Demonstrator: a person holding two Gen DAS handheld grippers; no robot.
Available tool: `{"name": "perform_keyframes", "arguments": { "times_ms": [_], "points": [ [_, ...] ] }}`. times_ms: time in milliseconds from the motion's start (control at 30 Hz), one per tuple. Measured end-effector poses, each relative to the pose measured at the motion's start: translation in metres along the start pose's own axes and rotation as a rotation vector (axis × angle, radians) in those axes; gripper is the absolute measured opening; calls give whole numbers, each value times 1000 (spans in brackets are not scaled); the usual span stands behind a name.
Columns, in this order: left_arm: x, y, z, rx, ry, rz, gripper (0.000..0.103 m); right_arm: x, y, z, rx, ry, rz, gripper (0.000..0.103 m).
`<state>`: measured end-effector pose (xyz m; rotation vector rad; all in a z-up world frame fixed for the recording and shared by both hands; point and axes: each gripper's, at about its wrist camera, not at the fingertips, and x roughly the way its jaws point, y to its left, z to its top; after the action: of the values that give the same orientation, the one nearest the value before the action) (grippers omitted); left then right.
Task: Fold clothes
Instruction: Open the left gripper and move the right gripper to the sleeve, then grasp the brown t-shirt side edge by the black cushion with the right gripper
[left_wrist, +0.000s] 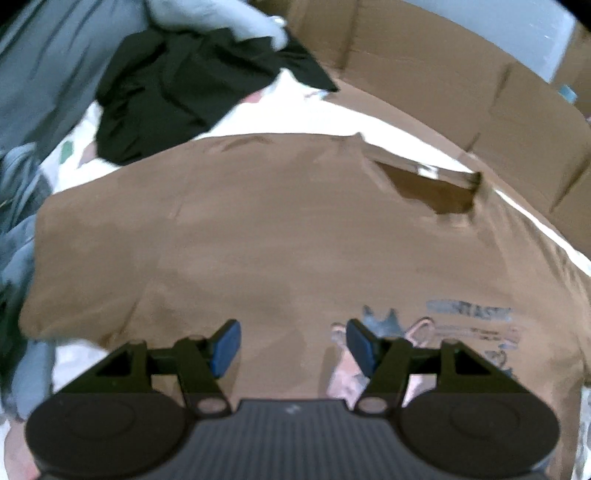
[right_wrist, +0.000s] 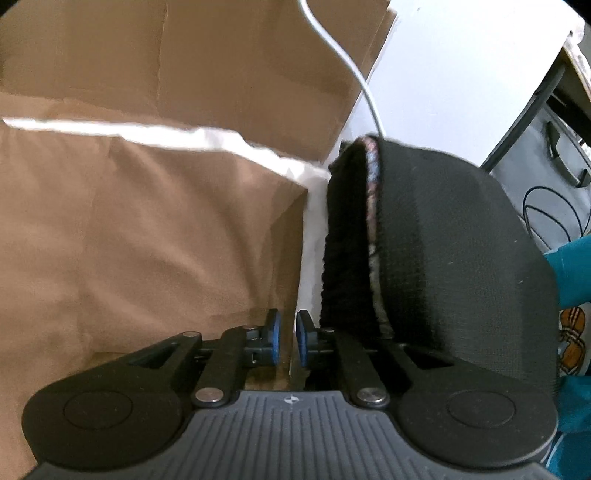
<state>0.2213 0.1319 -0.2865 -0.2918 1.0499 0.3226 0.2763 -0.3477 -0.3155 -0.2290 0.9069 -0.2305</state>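
**Brown T-shirt spread flat, both hand-held grippers empty**

Nearest the lens, the left hand-held gripper (left_wrist: 293, 341) stands released, its blue pads (left_wrist: 227, 345) wide apart above the brown T-shirt (left_wrist: 258, 229) with nothing between them. The T-shirt lies face up on a white sheet (left_wrist: 280, 110), neck opening (left_wrist: 428, 188) toward the far side, and a blurred print (left_wrist: 469, 325) sits just right of the gripper. Beyond the T-shirt's far left corner lies a black garment (left_wrist: 177, 96), with grey-blue cloth (left_wrist: 48, 62) further left. Cardboard (left_wrist: 443, 74) stands behind the T-shirt.

The right hand-held gripper (right_wrist: 288, 341) has its pads slightly parted, gripping nothing, at the T-shirt's (right_wrist: 147, 240) right edge. Just right of that edge is a black padded chair back (right_wrist: 443, 240), with a white wall (right_wrist: 461, 74) behind it.
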Motion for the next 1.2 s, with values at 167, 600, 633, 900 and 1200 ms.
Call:
{"name": "perform_keyframes", "arguments": {
  "times_ms": [167,600,633,900,1200],
  "points": [
    [0,-31,8,68,-11,-47,66,-23,11,-4,-63,-94,79,29],
    [1,-129,12,270,4,-148,66,9,-2,-25,-52,-19,120,14],
    [1,-135,12,285,7,-147,66,9,-3,-28,-53,-21,106,13],
    [-7,-195,12,423,10,-195,65,-30,-23,-39,85,-112,168,13],
    [-13,-265,-5,557,-6,-277,44,-32,-51,-58,336,-34,297,15]
  ]
}}
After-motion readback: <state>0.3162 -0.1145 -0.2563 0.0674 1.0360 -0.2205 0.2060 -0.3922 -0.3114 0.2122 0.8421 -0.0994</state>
